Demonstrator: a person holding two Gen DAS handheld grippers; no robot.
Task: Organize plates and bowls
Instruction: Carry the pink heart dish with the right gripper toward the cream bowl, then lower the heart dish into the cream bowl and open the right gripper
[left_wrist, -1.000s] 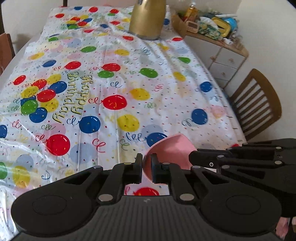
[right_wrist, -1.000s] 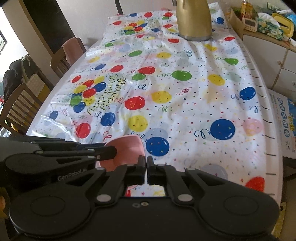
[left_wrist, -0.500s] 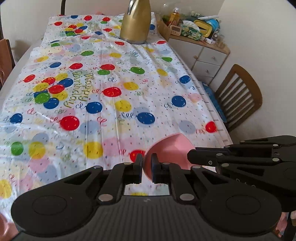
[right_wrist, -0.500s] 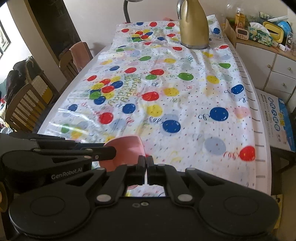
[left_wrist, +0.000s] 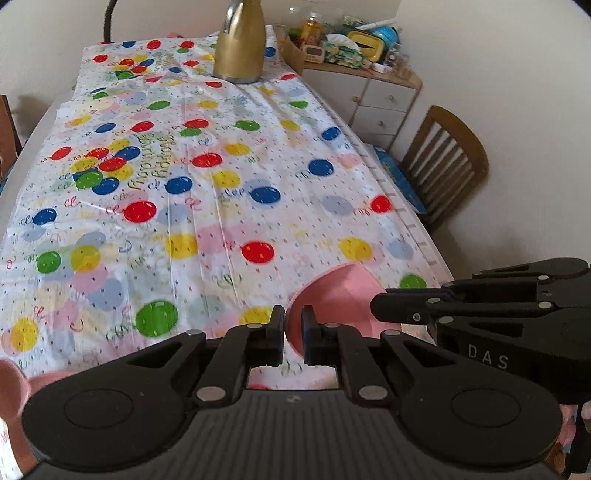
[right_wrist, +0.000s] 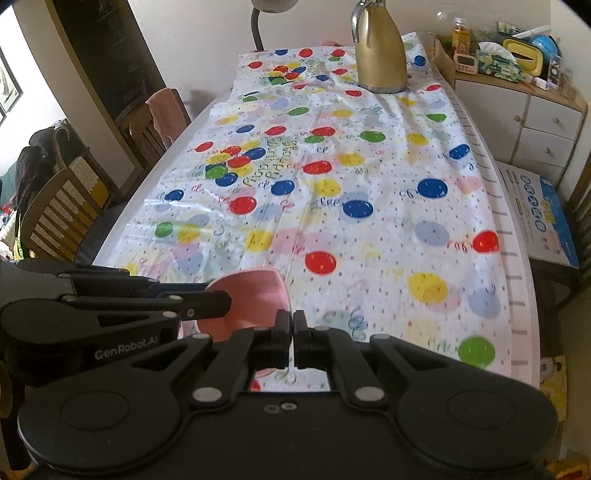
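Pink bowl (left_wrist: 332, 299) | left gripper (left_wrist: 293, 332) fingers clamp its rim | right gripper (right_wrist: 294, 334) fingers clenched, empty | gold jug (right_wrist: 378, 55) far end

Two grippers: the left gripper (left_wrist: 293, 334) and the right gripper (right_wrist: 294, 334), each at the bottom centre of its own view. One pink bowl (left_wrist: 334, 301) sits lower centre in the left wrist view, and a second pink dish (left_wrist: 14, 384) shows at the bottom left edge, its kind unclear. One gold jug (right_wrist: 378, 55) stands at top centre. One lamp (right_wrist: 271, 11), top centre. One cabinet (right_wrist: 532, 122), upper right. Three chairs: two (right_wrist: 59, 214) (right_wrist: 159, 122) at the left edge, one (left_wrist: 448, 162) at right in the left wrist view.
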